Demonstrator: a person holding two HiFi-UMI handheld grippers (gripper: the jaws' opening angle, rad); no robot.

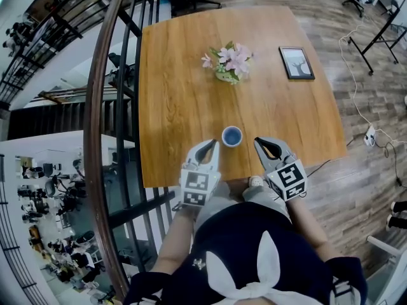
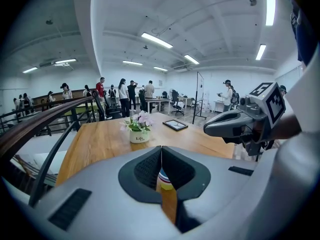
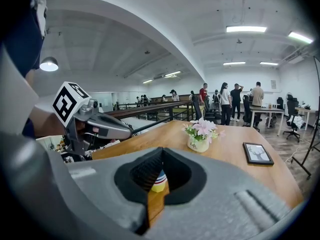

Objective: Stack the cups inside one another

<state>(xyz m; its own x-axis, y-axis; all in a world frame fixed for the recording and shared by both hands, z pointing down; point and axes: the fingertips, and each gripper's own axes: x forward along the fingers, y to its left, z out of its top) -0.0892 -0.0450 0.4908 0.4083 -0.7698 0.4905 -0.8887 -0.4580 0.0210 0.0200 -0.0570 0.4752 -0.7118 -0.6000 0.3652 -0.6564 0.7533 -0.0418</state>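
A stack of cups, blue rim uppermost, stands near the front edge of the wooden table. My left gripper sits just left of it and my right gripper just right, both apart from it. Both are shut with nothing held. In the left gripper view the jaws meet, and the striped cups show through the gap below them; the right gripper hangs at the right. In the right gripper view the jaws are pressed together, with the cups beyond and the left gripper at the left.
A small pot of pink flowers stands mid-table and a framed picture lies at the far right. A dark railing runs along the table's left side over a drop. Several people stand far off.
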